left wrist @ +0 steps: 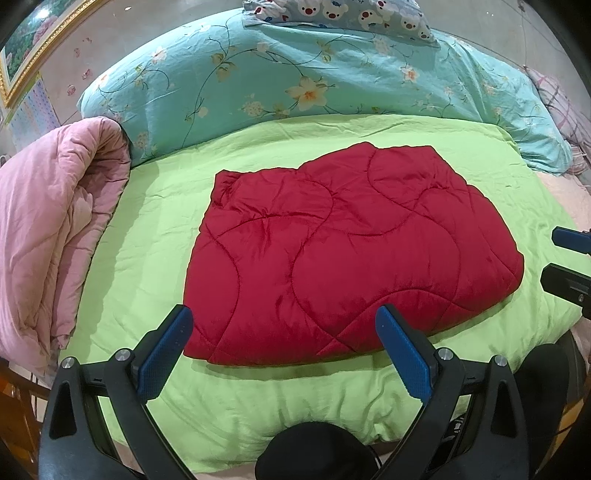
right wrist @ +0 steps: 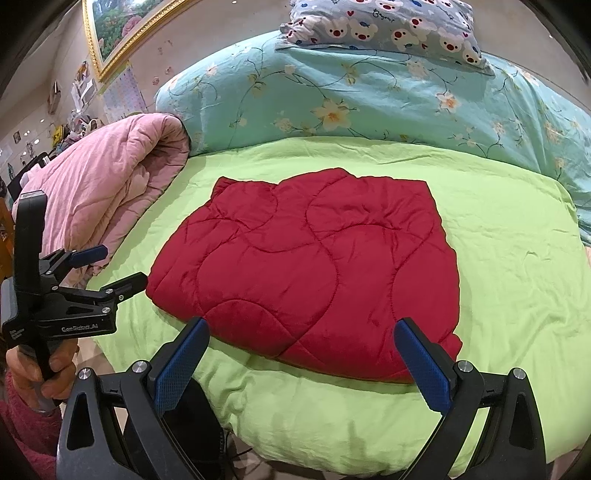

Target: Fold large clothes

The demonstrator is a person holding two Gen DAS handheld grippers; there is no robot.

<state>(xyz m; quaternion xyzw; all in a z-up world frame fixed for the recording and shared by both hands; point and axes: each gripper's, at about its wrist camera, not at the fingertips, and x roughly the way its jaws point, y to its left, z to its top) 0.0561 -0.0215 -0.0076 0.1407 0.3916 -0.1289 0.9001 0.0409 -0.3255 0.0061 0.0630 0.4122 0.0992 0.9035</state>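
Note:
A red quilted garment (left wrist: 332, 251) lies folded into a flat rectangle on the green bedsheet (left wrist: 140, 236); it also shows in the right wrist view (right wrist: 314, 266). My left gripper (left wrist: 284, 321) is open and empty, held just before the garment's near edge. It also shows at the left of the right wrist view (right wrist: 122, 267), open, beside the garment's left corner. My right gripper (right wrist: 301, 332) is open and empty over the garment's near edge. Its fingers (left wrist: 569, 258) show at the right edge of the left wrist view, open.
A rolled pink quilt (left wrist: 51, 229) lies along the bed's left side. A turquoise floral duvet (left wrist: 295, 74) is piled at the back with a bear-print pillow (left wrist: 340, 11) on top. The bed's front edge (left wrist: 258, 417) drops off below my grippers.

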